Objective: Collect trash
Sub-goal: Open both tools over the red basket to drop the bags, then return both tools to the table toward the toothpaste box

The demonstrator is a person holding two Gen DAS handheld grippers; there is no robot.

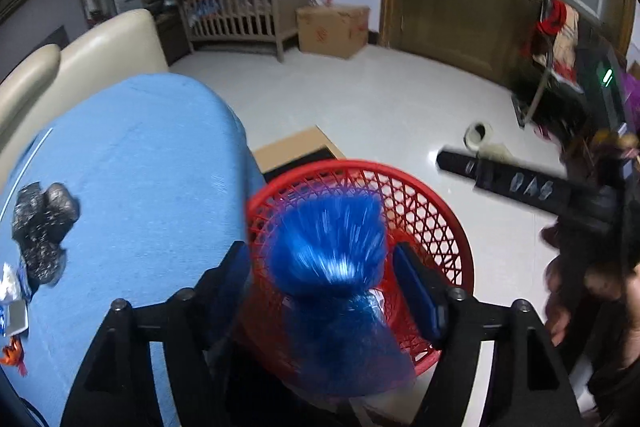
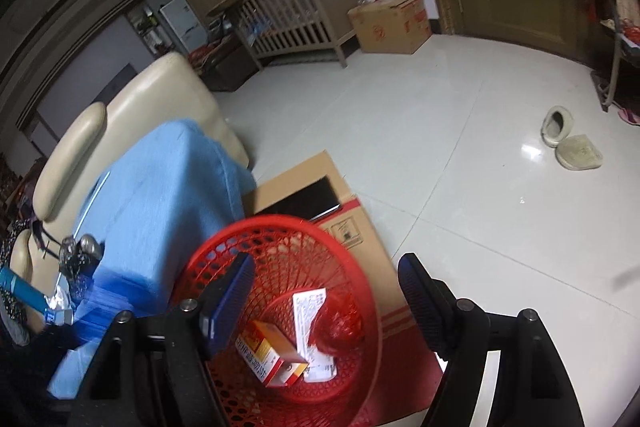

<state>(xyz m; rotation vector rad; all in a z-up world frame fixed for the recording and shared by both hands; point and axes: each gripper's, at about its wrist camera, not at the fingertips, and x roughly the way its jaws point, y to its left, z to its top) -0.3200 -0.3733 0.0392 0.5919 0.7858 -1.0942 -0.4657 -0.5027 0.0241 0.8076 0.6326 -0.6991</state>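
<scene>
My left gripper point(image 1: 324, 279) hangs above the red mesh basket point(image 1: 436, 211) on the floor. A blurred blue plastic bag point(image 1: 332, 247) sits between its fingers with a gap on each side, so the pads are not pressing it. My right gripper point(image 2: 324, 303) is open and empty over the same basket point(image 2: 224, 251), which holds an orange box point(image 2: 272, 355), a white paper point(image 2: 308, 311) and a red wrapper point(image 2: 340, 323). On the blue-clothed table point(image 1: 140, 167) lie a black crumpled bag point(image 1: 40, 223) and small scraps point(image 1: 12, 307).
A flattened cardboard box point(image 2: 348, 223) lies under and behind the basket. Cream chairs point(image 2: 168, 91) stand by the table. Two pale slippers point(image 2: 568, 139) lie on the white tile floor. A crib point(image 1: 244, 7) and a cardboard carton point(image 1: 332, 27) stand at the far wall.
</scene>
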